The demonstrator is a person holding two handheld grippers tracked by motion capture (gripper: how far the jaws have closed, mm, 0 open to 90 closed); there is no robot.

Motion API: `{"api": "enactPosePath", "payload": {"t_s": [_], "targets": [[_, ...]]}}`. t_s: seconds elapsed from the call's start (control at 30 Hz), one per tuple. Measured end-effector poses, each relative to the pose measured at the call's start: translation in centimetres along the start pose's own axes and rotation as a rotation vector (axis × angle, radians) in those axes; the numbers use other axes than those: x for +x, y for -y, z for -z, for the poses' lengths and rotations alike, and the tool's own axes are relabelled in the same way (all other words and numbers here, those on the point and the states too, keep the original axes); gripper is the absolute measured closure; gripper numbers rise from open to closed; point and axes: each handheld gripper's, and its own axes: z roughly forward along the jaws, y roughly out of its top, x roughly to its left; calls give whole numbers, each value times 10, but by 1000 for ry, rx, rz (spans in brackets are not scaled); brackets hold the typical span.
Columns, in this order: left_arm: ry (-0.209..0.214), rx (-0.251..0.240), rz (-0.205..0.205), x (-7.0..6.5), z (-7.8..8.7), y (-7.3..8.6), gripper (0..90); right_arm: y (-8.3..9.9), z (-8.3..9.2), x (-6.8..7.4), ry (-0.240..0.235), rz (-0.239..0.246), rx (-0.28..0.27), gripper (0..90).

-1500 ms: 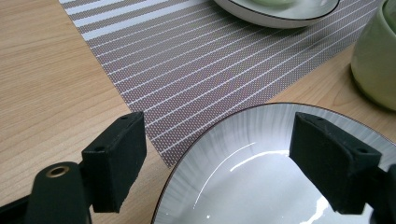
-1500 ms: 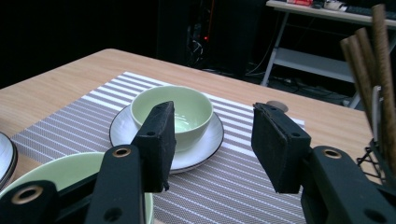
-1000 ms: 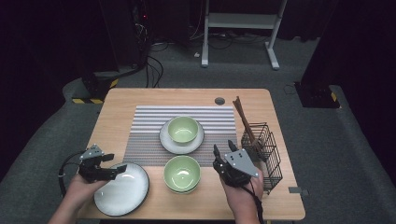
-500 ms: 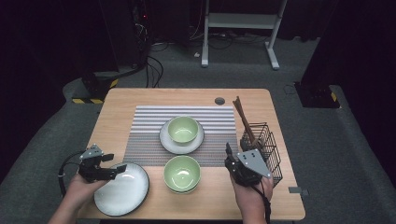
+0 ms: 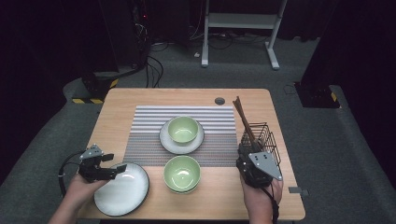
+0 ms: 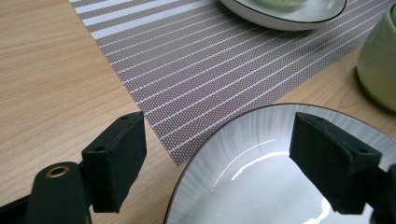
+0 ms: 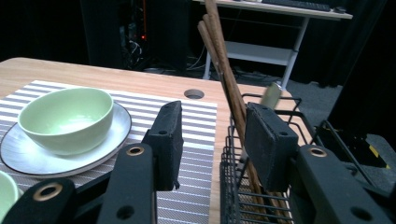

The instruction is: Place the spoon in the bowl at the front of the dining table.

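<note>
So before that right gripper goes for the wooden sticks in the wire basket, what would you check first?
1. Right gripper lined up with the brown wooden chopsticks: ok, they stand between its jaws.
2. Jaws pressing on the chopsticks: not ok; they have just been closing, but gaps remain on both sides.
3. Black wire basket standing upright on the wooden table: ok.
4. Basket rim clear of the jaws: cannot tell; the right jaw sits very near it.
5. Left gripper out of the way: ok, open over the rim of the white plate with a dark edge.
</note>
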Motion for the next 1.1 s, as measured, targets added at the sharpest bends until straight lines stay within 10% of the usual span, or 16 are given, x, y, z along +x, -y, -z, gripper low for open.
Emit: {"api": "enactPosePath", "payload": {"t_s": [1.1], "targets": [[-7,10,1,3,-1,2,192,-10,-16,-17,45,-26,16,628]]}}
